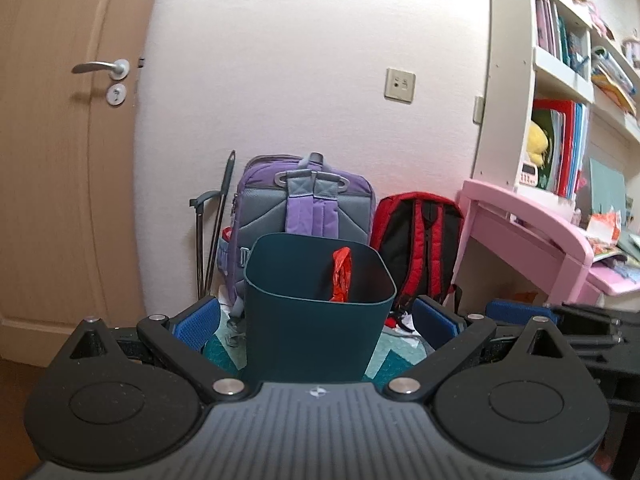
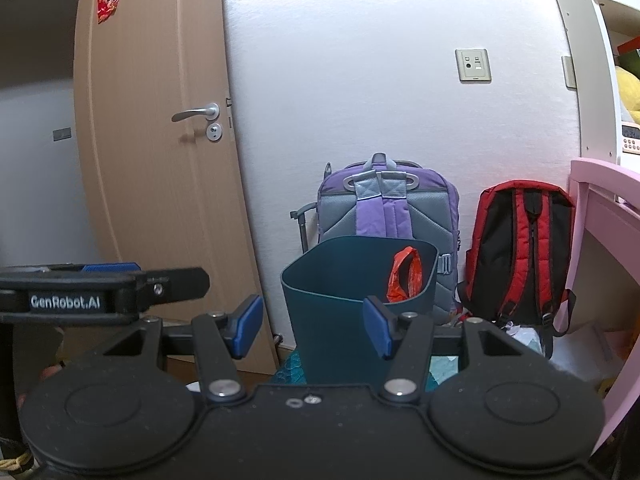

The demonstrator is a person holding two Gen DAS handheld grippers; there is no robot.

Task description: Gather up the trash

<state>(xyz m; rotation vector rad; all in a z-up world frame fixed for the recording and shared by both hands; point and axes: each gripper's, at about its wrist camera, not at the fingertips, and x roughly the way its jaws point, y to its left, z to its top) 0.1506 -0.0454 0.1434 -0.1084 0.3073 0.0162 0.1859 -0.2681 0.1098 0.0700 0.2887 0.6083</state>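
The bin [image 1: 316, 320] hides the purple backpack's [image 1: 304, 200] lower half, its own base sits behind the gripper body — and the wrapper's [image 1: 341, 276] bottom is unseen.

A dark teal plastic bin [image 1: 316, 320] holds a crumpled orange-red wrapper [image 1: 341, 276]. Behind it stand a purple-and-grey backpack [image 1: 306, 200] and a red-and-black backpack [image 1: 420, 236], beside a pink wooden desk [image 1: 520, 220] and tan door [image 1: 60, 160].

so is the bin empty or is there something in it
Not empty: an orange wrapper sticks up inside the upright teal bin. Anything lower down is hidden.
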